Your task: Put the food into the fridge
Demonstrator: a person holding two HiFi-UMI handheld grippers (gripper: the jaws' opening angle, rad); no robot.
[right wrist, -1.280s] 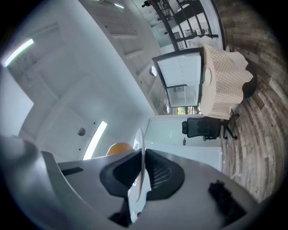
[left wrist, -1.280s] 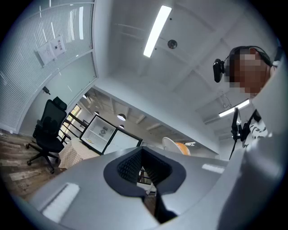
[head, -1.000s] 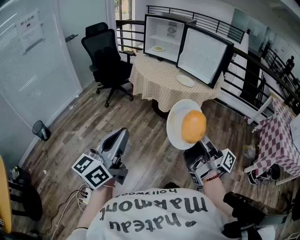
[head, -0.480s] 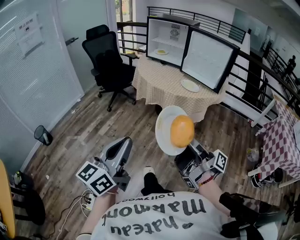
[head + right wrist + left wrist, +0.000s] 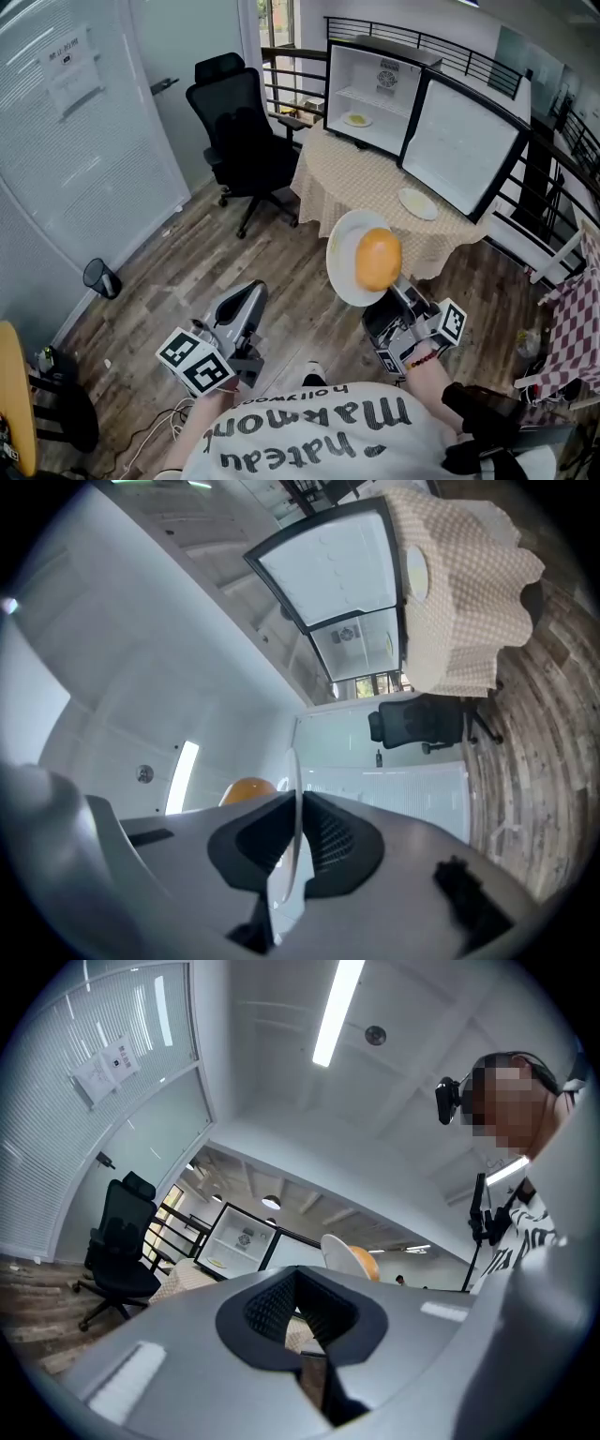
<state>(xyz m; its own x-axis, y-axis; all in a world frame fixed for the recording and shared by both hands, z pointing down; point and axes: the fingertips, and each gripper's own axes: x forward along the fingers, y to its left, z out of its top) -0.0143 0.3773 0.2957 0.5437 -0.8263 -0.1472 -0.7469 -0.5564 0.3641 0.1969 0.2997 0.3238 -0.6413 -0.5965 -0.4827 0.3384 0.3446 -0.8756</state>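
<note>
Food on the small plate (image 5: 356,119) inside the fridge (image 5: 352,70) too small to tell, wall notice (image 5: 68,67) print unreadable, yellow round table (image 5: 9,403) cut by left edge, near rim of the held plate (image 5: 342,246) hidden inside the right gripper (image 5: 296,810)

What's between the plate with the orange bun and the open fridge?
In the head view, the round table's beige checked tablecloth, with a small white plate off to the side.

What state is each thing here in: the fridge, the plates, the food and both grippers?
fridge: door open
right gripper: shut on the white plate's rim
white plate: held, tilted steeply
orange food: on the white plate
left gripper: shut, empty
second plate: flat on the table
third plate: inside the fridge
</note>
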